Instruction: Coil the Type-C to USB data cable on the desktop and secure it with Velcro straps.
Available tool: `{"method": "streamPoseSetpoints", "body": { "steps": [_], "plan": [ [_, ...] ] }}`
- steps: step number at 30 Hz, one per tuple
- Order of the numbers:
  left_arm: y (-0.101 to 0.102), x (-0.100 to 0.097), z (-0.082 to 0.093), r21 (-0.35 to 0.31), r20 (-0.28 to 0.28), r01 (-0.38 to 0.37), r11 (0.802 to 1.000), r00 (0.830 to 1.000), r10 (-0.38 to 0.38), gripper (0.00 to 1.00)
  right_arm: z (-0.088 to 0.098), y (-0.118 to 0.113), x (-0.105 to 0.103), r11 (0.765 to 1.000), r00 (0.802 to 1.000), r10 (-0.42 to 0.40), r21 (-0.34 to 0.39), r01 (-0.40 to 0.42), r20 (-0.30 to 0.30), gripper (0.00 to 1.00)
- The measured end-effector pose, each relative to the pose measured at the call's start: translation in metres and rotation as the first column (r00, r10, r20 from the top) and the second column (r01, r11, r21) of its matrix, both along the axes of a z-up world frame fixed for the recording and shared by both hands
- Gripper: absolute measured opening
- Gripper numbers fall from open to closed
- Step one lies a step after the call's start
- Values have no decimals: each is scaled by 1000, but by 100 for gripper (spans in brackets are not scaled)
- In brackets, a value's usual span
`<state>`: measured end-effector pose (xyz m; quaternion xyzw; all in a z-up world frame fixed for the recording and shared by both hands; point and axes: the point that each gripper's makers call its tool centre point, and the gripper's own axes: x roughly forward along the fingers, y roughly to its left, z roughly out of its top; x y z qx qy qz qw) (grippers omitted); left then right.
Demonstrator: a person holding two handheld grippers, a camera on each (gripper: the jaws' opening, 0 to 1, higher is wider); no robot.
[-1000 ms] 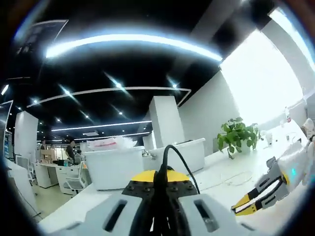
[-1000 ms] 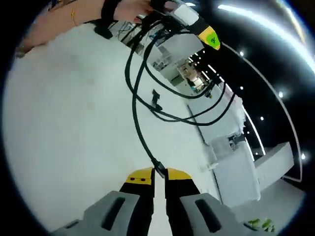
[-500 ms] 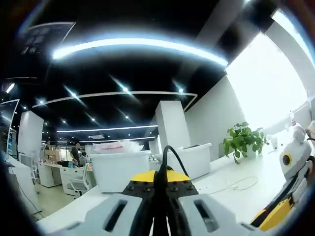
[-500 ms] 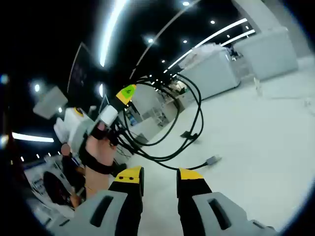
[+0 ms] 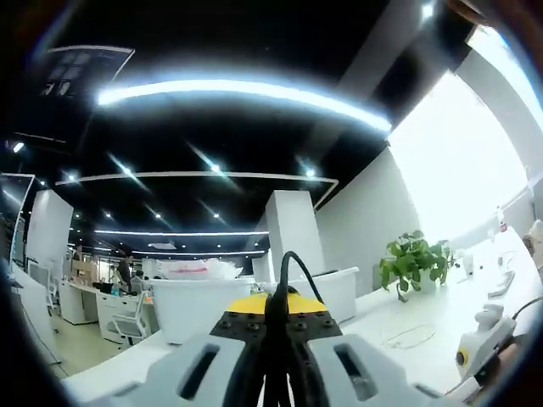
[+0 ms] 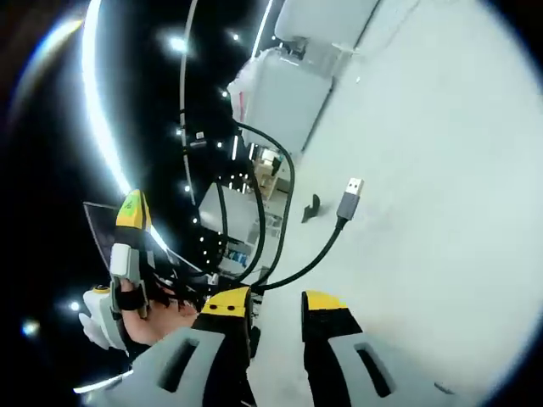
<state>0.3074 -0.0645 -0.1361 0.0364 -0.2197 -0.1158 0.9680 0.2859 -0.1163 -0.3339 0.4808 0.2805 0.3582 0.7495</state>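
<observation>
Jaws of the left gripper [image 5: 278, 326] clamp together on the black data cable [image 5: 288, 271], which arches up from between the yellow tips, in the left gripper view. Beyond lie a white desktop [image 5: 407, 339], white bins [image 5: 199, 297] and a potted plant [image 5: 411, 259]. In the right gripper view, the right gripper [image 6: 276, 309] stands apart with nothing between its tips; the cable loops hang from the left gripper just beyond them, and the USB plug [image 6: 350, 197] dangles above the desktop. A small black strap [image 6: 311, 206] lies on the desk near the plug.
</observation>
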Motion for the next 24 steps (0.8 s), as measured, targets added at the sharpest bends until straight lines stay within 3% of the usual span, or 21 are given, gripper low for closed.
{"method": "streamPoseSetpoints", "body": {
  "steps": [4, 9, 12, 15, 18, 19, 22, 23, 24],
  "plan": [
    [-3, -10, 14, -35, 36, 35, 999, 999, -33, 6, 14, 4, -6, 999, 998, 6, 40, -9, 64, 30],
    [-2, -25, 37, -62, 90, 62, 996, 994, -57, 6, 30, -5, -4, 990, 997, -31, 138, 21, 67, 33],
    [-1, -31, 44, -68, 107, 75, 995, 992, -67, 6, 37, -12, 1, 986, 996, -53, 161, 41, 74, 24],
    [-1, -39, 50, -104, 123, 110, 989, 988, -97, 6, 37, -24, 12, 987, 991, -96, 137, 82, 96, 14],
    [0, -45, 54, -112, 133, 122, 986, 985, -107, 6, 34, -30, 18, 985, 989, -108, 144, 92, 105, 9],
    [-2, -45, 54, -109, 128, 129, 986, 985, -115, 6, 41, -32, 20, 979, 987, -118, 180, 96, 113, 9],
    [-5, -44, 45, -79, 99, 130, 988, 988, -122, 6, 53, -41, 25, 982, 967, -144, 148, 114, 211, 5],
    [-6, -41, 38, -48, 74, 115, 992, 991, -111, 6, 61, -44, 25, 986, 943, -154, 102, 129, 294, 4],
    [-6, -40, 34, -30, 60, 106, 994, 993, -104, 6, 70, -49, 25, 987, 908, -157, 43, 152, 389, 4]
  ]
}}
